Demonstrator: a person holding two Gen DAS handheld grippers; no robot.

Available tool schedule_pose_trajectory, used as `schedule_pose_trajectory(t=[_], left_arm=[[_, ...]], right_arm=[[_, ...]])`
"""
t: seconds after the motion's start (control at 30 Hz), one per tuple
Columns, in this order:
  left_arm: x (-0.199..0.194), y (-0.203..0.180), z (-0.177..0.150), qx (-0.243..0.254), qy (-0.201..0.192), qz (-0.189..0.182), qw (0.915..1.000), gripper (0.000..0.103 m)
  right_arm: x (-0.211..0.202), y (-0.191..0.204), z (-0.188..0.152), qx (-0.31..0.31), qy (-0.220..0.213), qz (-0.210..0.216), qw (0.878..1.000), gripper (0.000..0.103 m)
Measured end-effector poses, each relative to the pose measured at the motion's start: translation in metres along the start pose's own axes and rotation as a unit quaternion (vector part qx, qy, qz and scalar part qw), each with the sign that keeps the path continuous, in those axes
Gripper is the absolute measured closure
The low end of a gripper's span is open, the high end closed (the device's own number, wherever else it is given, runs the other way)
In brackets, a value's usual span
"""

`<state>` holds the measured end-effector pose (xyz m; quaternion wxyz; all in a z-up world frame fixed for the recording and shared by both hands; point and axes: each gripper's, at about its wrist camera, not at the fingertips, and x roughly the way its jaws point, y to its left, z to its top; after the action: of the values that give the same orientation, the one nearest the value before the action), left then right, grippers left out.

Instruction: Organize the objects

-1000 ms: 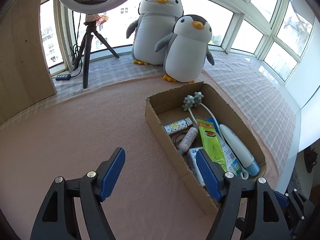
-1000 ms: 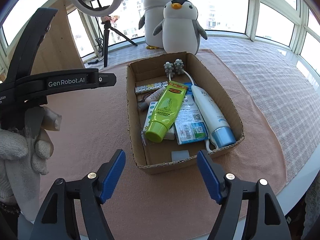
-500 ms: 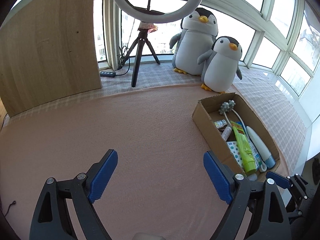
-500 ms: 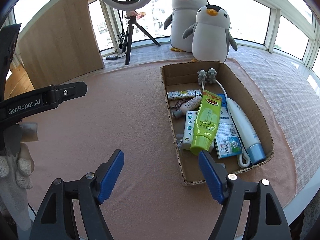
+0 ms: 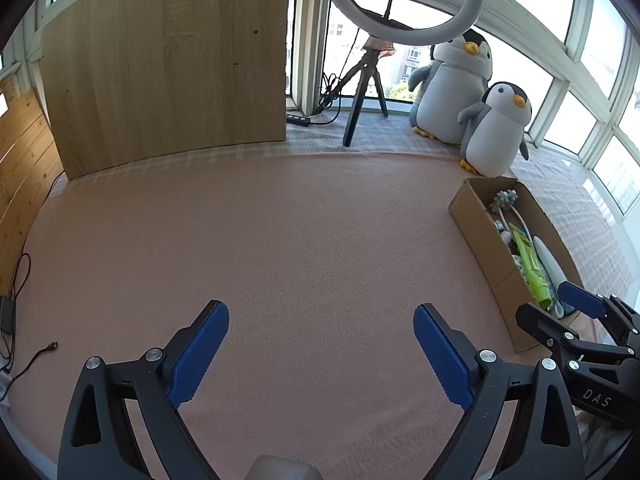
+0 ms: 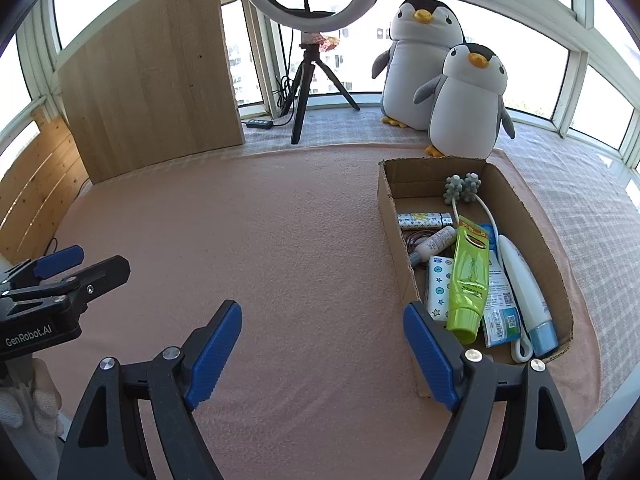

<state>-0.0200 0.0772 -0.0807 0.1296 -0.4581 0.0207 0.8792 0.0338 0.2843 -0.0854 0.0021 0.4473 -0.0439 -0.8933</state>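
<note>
Over the pink tabletop [image 5: 304, 240] I hold my left gripper [image 5: 320, 352] and right gripper [image 6: 322, 344] wide and empty; the cardboard box [image 6: 394, 216] of toiletries sits right, beside the penguins [image 6: 468, 100].

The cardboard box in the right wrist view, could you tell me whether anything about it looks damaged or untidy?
Yes. The cardboard box has a ragged, torn near rim, and its contents are jumbled: the green tube lies on top of other packets, and the white massager leans against the far end.
</note>
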Motion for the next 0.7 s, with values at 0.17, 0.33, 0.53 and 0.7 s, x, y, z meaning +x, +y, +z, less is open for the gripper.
schedule_pose_trajectory(t=[0.17,0.33,0.53,0.7], left_arm=[[0.002,0.019,-0.018,-0.021,0.016,0.006,0.9996,0.007],[0.001,0.032,-0.032,-0.025,0.023,0.015,0.9993,0.007],[-0.002,0.041,-0.038,-0.032,0.027,0.016,0.9990,0.005],[-0.003,0.045,-0.039,-0.034,0.028,0.018,0.9989,0.005]], right_arm=[[-0.003,0.012,0.002,0.003,-0.008,0.001,1.000,0.023],[-0.004,0.026,0.001,-0.004,-0.010,0.004,1.000,0.023],[-0.005,0.036,-0.004,-0.009,-0.013,0.005,1.000,0.023],[-0.003,0.038,-0.007,-0.005,-0.008,0.007,1.000,0.023]])
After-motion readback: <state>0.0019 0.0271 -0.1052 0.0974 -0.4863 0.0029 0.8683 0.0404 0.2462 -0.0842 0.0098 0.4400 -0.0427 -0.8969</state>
